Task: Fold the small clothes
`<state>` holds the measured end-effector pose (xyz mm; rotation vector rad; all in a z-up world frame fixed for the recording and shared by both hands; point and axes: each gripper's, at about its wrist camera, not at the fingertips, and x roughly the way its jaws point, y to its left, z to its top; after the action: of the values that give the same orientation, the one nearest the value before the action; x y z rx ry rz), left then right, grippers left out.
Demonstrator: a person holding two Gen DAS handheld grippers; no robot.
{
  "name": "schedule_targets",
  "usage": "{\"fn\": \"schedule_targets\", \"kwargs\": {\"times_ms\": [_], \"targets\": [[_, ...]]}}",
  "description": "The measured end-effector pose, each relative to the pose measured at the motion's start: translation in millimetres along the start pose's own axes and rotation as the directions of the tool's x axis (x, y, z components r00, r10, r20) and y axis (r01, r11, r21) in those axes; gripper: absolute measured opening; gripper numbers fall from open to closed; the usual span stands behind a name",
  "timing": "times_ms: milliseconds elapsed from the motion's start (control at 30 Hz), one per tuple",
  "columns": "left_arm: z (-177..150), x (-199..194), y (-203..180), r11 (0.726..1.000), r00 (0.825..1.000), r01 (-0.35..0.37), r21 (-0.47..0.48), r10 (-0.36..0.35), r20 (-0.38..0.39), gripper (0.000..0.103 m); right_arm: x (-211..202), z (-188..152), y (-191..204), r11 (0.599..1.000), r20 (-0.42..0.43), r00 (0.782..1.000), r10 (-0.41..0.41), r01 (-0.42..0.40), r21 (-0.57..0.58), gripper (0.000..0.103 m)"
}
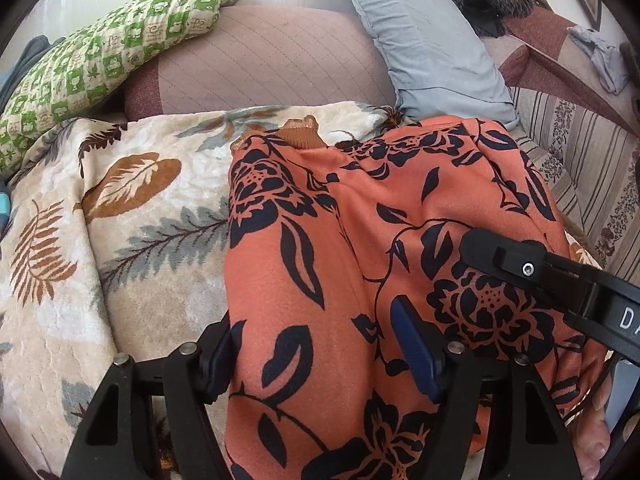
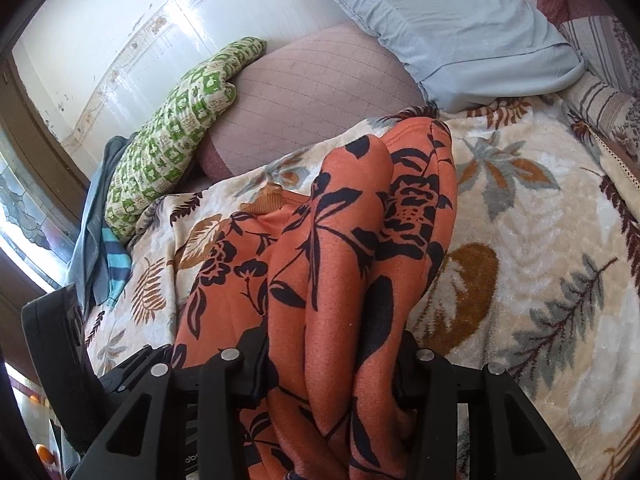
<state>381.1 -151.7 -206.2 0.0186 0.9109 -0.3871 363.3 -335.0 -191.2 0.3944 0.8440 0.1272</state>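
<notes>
An orange garment with a black flower print lies folded lengthwise on a cream leaf-patterned blanket. Its ribbed orange collar shows at the far end. My left gripper is open, its fingers straddling the garment's near end. The right gripper's black finger reaches in over the cloth from the right. In the right wrist view the garment is bunched in long folds and runs between the fingers of my right gripper, which is open wide around it.
A green patterned pillow, a pink quilted cushion and a pale blue pillow lie at the bed's far side. A striped bedcover lies to the right. Grey and blue clothes lie by the window at the left.
</notes>
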Motion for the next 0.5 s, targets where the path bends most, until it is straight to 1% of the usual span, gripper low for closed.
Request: {"fn": "schedule_targets", "kwargs": {"times_ms": [167, 267, 367, 500], "targets": [[6, -17, 12, 1.000, 0.999, -0.010, -0.022, 0.011, 0.030, 0.064, -7, 2, 12, 1.000, 0.031, 0.999, 0.028, -0.028, -0.002, 0.047], [9, -31, 20, 0.999, 0.998, -0.021, -0.040, 0.023, 0.054, 0.064, -11, 4, 21, 0.998, 0.049, 0.997, 0.059, -0.059, -0.003, 0.047], [10, -49, 26, 0.998, 0.995, -0.046, -0.048, 0.050, 0.086, 0.064, -16, 6, 35, 0.996, 0.068, 0.993, 0.092, -0.091, -0.018, 0.047], [9, -73, 42, 0.995, 0.990, -0.073, -0.065, 0.080, 0.118, 0.064, -19, 6, 54, 0.987, 0.082, 0.984, 0.158, -0.157, -0.015, 0.047]]}}
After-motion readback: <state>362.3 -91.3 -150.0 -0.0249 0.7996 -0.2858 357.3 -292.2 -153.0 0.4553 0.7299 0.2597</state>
